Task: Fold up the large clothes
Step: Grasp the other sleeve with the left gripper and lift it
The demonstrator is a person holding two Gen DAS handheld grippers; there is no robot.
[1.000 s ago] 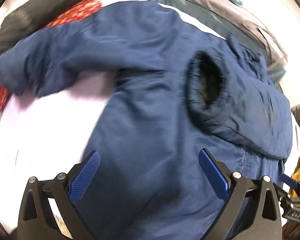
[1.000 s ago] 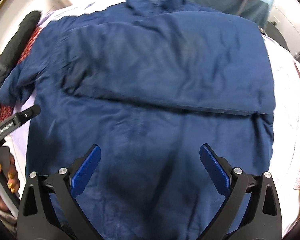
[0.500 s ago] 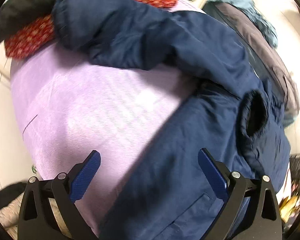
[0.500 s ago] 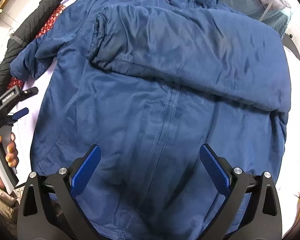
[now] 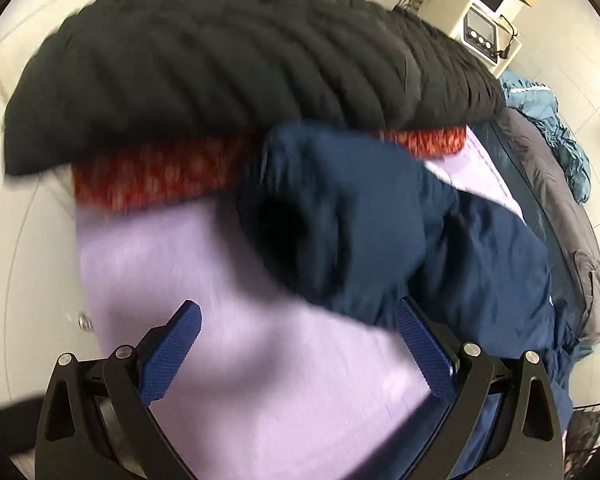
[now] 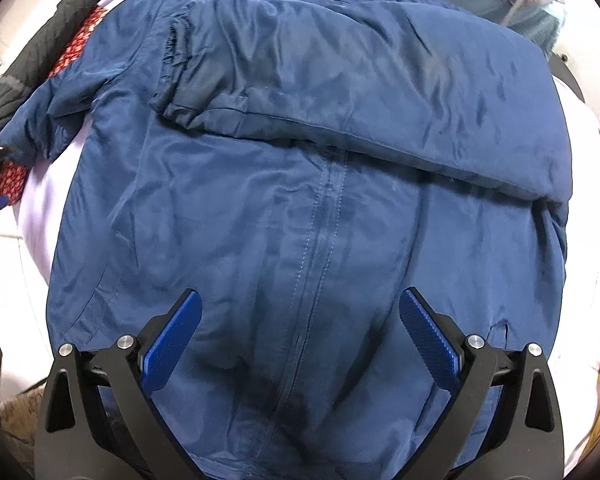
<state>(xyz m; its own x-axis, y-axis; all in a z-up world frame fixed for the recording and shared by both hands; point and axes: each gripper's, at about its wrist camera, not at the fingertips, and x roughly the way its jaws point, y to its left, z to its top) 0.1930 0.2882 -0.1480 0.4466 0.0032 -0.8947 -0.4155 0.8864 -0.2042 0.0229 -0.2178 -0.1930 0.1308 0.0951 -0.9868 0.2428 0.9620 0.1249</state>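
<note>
One sleeve (image 5: pixel 340 216) of the navy jacket (image 6: pixel 300 200) lies unfolded just ahead of the left gripper (image 5: pixel 298 354), cuff toward it; both the left and the right gripper (image 6: pixel 300 338) are spread and empty.

The right wrist camera is looking down from above the blue jacket (image 6: pixel 300 208), taking in nearly all of it. The left wrist camera is sitting low and near at the jacket's left side, facing its sleeve cuff (image 5: pixel 284 224). Both are sharing that left sleeve, the black coat (image 5: pixel 220 60) and the red cloth (image 5: pixel 152 172).
</note>
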